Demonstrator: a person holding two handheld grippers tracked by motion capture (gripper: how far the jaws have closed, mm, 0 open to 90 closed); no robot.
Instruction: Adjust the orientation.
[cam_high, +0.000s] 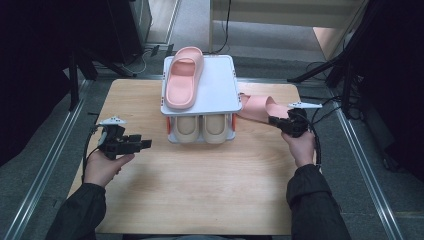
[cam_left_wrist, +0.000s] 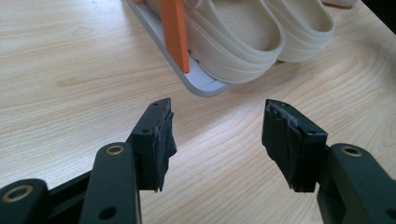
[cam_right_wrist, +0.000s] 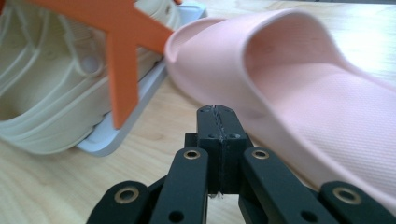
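The wooden tabletop (cam_high: 200, 190) is seen across the centre of the high view. A white two-tier rack (cam_high: 222, 90) is placed at upper centre. One pink slipper (cam_high: 183, 77) is laid on its top shelf; two beige slippers (cam_high: 200, 129) are stowed beneath. A second pink slipper (cam_high: 257, 107) is found on the tabletop, right of the rack. The right tool (cam_high: 278, 122) is noted at this slipper's edge, jaws pressed together with nothing between them. The left tool (cam_high: 145, 144), at lower left, is held with jaws apart and empty.
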